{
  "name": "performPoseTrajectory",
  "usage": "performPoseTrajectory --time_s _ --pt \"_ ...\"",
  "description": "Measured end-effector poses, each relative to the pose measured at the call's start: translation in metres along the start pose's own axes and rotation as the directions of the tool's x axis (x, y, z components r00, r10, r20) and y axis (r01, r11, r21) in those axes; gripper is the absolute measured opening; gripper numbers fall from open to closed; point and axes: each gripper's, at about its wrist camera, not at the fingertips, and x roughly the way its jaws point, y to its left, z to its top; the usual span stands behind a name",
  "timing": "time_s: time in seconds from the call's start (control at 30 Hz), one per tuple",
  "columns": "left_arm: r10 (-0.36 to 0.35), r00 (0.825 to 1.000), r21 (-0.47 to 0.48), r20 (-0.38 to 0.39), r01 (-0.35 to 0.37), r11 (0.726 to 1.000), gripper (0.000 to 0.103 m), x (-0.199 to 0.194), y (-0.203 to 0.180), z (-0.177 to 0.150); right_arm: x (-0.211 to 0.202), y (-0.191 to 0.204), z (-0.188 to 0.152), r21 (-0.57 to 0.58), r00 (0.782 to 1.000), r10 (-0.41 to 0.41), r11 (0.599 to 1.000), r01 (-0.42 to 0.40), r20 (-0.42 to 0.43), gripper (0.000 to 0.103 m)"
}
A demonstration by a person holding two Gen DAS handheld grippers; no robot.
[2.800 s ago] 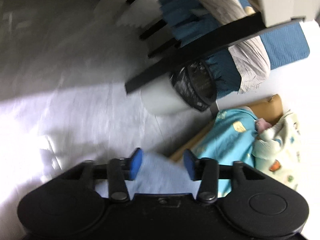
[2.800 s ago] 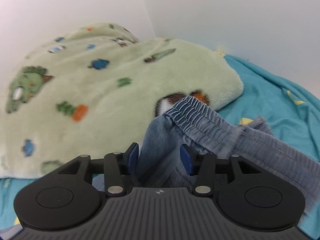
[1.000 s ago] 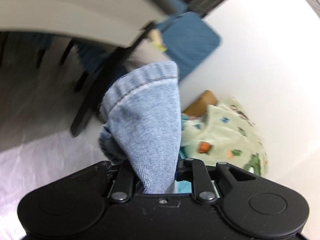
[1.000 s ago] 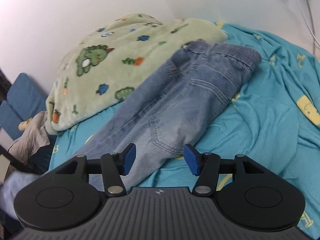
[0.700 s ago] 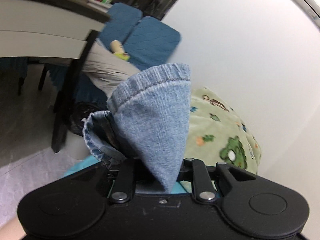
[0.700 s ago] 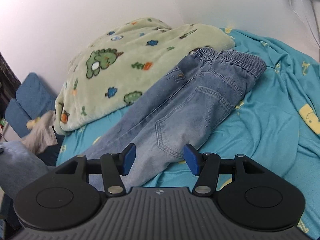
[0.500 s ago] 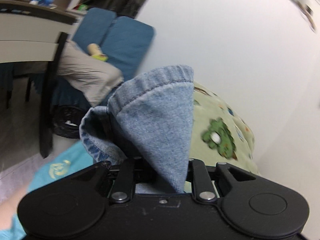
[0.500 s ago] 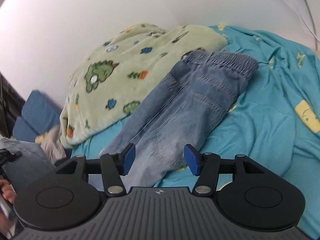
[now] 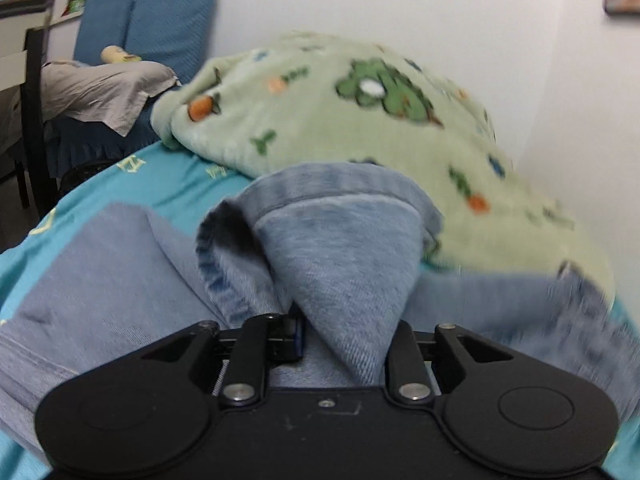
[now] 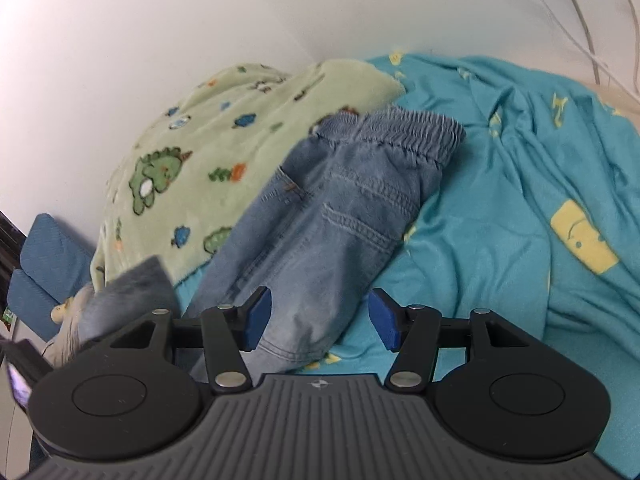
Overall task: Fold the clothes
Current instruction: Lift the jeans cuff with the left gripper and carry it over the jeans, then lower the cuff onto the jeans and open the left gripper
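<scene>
Light blue jeans (image 10: 340, 216) lie on the teal bed sheet (image 10: 500, 220), their elastic waistband at the far end against a green dinosaur blanket (image 10: 192, 160). My left gripper (image 9: 344, 336) has the jeans' leg hem (image 9: 340, 248) pinched between its fingers. Its jaws are opening, and the denim stands up in a cone over the rest of the leg (image 9: 100, 280). That raised hem (image 10: 128, 292) shows at the left of the right wrist view. My right gripper (image 10: 320, 320) hovers open just above the jeans' seat, gripping nothing.
The dinosaur blanket (image 9: 360, 120) is heaped against the white wall behind the jeans. Blue cushions (image 9: 160, 12), a grey cloth (image 9: 92, 88) and a black furniture leg (image 9: 34, 112) stand beyond the bed's left end. Cables (image 10: 580, 20) hang on the wall at right.
My left gripper has swung with the hem from beside the bed to low over the jeans on the sheet, rolling as it went. My right gripper shifted slightly and stayed open.
</scene>
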Motion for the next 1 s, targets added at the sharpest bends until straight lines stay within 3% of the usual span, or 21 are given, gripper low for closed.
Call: performPoseTrajectory --time_s 0.13,0.2,0.27,0.4,0.6,0.8,1.0 --pt "-0.025 1.000 0.085 -0.017 0.027 0.996 0.031 -0.012 -0.015 -0.015 0.004 -0.001 -0.001 -0.017 1.000 -0.009 1.000 0.009 -0.001 0.058" --pt "-0.051 0.998 0.111 -0.032 0.054 0.992 0.050 -0.015 -0.014 -0.013 0.004 -0.002 0.000 -0.022 1.000 -0.016 1.000 0.016 0.002 0.058" --pt "-0.072 0.996 0.131 -0.047 0.078 0.988 0.059 -0.018 -0.013 -0.013 0.005 -0.003 0.001 -0.021 1.000 -0.012 1.000 0.011 -0.003 0.058" --pt "-0.124 0.990 0.191 -0.066 0.134 0.972 0.067 -0.044 -0.015 -0.015 0.003 0.002 -0.001 -0.055 1.000 0.000 0.998 0.000 0.000 0.058" --pt "-0.173 0.983 0.235 -0.060 0.182 0.955 0.068 -0.093 0.002 -0.016 -0.005 0.015 -0.009 -0.134 0.997 0.069 0.989 -0.066 0.025 0.058" --pt "-0.148 0.989 0.365 -0.011 0.141 0.920 0.069 -0.140 0.029 -0.022 0.003 0.040 -0.025 -0.238 0.985 0.174 0.957 -0.164 0.022 0.058" --pt "-0.106 0.994 0.302 0.007 0.099 0.948 0.069 -0.146 0.064 -0.023 0.017 0.075 -0.038 -0.392 0.946 0.323 0.867 -0.307 -0.027 0.058"
